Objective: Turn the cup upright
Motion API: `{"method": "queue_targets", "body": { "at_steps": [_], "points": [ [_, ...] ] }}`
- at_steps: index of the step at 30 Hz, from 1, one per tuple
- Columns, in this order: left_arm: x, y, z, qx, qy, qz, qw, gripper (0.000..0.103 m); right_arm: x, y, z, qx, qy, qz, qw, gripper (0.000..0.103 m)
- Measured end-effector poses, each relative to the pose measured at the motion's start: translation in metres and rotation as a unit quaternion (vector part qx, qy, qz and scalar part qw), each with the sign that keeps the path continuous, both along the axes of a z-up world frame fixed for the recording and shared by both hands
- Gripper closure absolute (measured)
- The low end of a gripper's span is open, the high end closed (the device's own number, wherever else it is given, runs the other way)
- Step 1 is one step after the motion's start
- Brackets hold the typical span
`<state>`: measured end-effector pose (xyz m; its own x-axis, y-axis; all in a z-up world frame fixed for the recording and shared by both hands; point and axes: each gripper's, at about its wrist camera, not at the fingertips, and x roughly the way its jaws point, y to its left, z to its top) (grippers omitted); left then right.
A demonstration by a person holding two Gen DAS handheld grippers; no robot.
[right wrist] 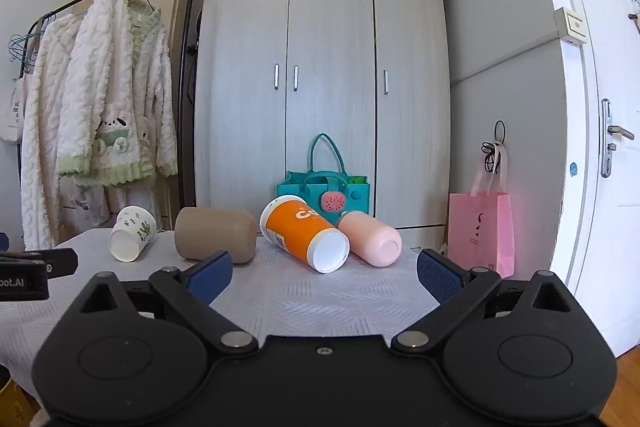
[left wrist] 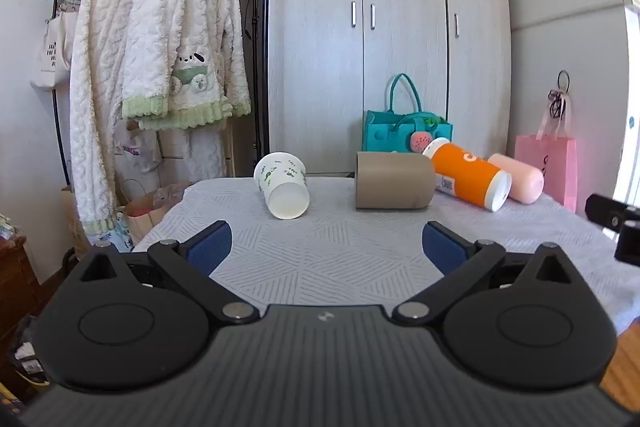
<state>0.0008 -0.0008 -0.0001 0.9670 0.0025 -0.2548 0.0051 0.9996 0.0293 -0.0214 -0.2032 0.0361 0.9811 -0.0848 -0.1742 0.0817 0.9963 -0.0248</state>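
Several cups lie on their sides in a row along the far part of the table (left wrist: 328,259). From left: a white cup with green prints (left wrist: 283,184) (right wrist: 133,233), a tan cup (left wrist: 394,181) (right wrist: 216,234), an orange cup with white ends (left wrist: 470,175) (right wrist: 304,233), and a pink cup (left wrist: 518,177) (right wrist: 371,238). My left gripper (left wrist: 326,247) is open and empty, short of the white and tan cups. My right gripper (right wrist: 325,277) is open and empty, short of the orange cup.
A teal bag (left wrist: 408,131) stands behind the cups. A pink paper bag (right wrist: 480,233) hangs at the right. A clothes rack with fleece robes (left wrist: 160,47) stands left of the table, a wardrobe (right wrist: 324,87) behind it, a door (right wrist: 608,131) at the right.
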Motion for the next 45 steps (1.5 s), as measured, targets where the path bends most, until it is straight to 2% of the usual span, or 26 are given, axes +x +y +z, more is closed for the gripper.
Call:
{"method": "queue_targets", "body": {
  "at_steps": [10, 18, 45],
  "points": [
    [-0.005, -0.005, -0.003, -0.007, -0.022, 0.005, 0.9997, 0.000, 0.002, -0.003, -0.001, 0.011, 0.001, -0.003, 1.000, 0.000],
    [-0.004, 0.001, -0.001, -0.022, -0.017, 0.004, 0.9996, 0.000, 0.003, -0.006, -0.002, 0.020, 0.011, -0.009, 1.000, 0.000],
    [0.000, 0.007, -0.005, -0.027, -0.013, 0.009, 0.9995, 0.000, 0.006, -0.001, -0.008, 0.010, 0.014, -0.007, 1.000, 0.000]
  ]
}}
